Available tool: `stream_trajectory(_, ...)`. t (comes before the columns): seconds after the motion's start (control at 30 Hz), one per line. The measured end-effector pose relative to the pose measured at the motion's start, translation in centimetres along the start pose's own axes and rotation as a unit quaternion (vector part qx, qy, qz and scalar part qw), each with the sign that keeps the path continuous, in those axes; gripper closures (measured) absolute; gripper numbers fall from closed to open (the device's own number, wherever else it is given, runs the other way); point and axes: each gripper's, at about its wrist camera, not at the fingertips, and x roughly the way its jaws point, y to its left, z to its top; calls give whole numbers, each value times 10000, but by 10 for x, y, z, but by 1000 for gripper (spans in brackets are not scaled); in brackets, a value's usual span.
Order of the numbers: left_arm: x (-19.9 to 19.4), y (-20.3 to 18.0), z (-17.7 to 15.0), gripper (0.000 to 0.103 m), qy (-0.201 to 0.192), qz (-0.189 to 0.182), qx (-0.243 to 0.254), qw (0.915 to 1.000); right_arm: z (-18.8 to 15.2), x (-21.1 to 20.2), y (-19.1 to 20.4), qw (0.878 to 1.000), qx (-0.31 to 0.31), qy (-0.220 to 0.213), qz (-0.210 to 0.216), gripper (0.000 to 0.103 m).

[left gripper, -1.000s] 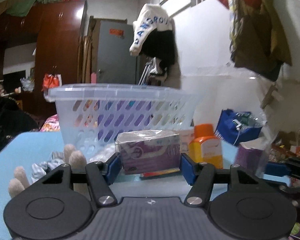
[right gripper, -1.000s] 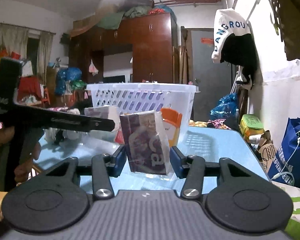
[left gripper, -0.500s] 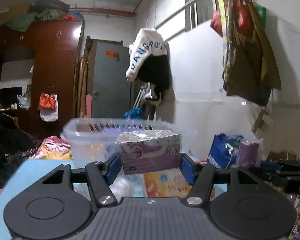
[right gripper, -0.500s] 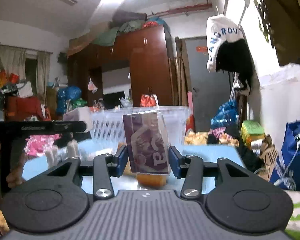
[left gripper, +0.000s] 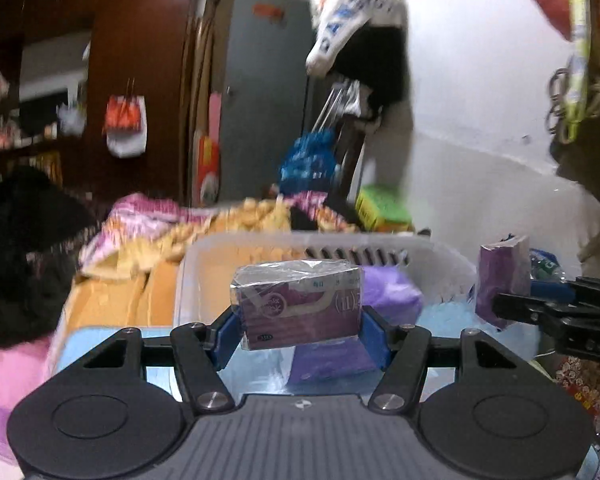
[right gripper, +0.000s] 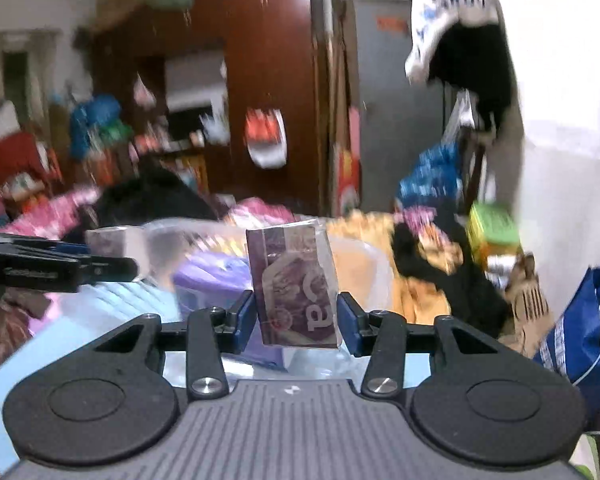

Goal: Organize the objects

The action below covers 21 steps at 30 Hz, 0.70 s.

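Gripping a purple tissue pack (left gripper: 300,304) above the white basket (left gripper: 380,246), the left hand-held gripper (left gripper: 300,334) stays clamped; the right hand-held gripper (right gripper: 296,316) clamps another pack (right gripper: 294,284)

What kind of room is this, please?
Probably a crowded bedroom or storage room in a home: a tall dark wooden wardrobe, a white and black garment hanging on the wall, and heaps of colourful fabric.

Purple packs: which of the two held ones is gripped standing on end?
The right gripper's pack; it stands tall and narrow between the pads, while the left gripper's pack lies broadside, wider than tall.
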Motion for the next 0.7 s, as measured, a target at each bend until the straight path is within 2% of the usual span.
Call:
stream_trajectory(0.1, 10, 2, 0, 37, 108, 60, 39, 9999, 1, 19, 0, 9996, 25, 252, -88, 55)
stream_trajectory(0.27, 17, 4, 2, 37, 190, 6, 73, 9998, -6, 21, -2, 9996, 87, 286, 5, 55)
stream_trajectory(0.4, 19, 1, -1, 34, 81, -89, 132, 9998, -4, 20, -4, 9996, 114, 267, 34, 51)
stream_trajectory(0.43, 16, 1, -3, 23, 56, -87, 146, 9998, -1, 19, -5, 9995, 136, 264, 68, 48)
stream_trajectory(0.5, 15, 0, -5, 13, -25, -35, 156, 9999, 2, 17, -5, 9995, 131, 249, 121, 15)
stream_trajectory(0.53, 11, -1, -7, 13, -123, -25, 160, 9998, 1, 13, -5, 9998, 113, 147, 99, 8)
stream_trajectory(0.6, -3, -2, -10, 13, -377, -27, 142, 9992, 1, 2, -5, 9999, 133, -70, 85, 6)
stream_trajectory(0.7, -39, -3, -31, 12, -917, -226, 135, 9954, -8, -20, -6, 9986, 299, -349, 260, 1)
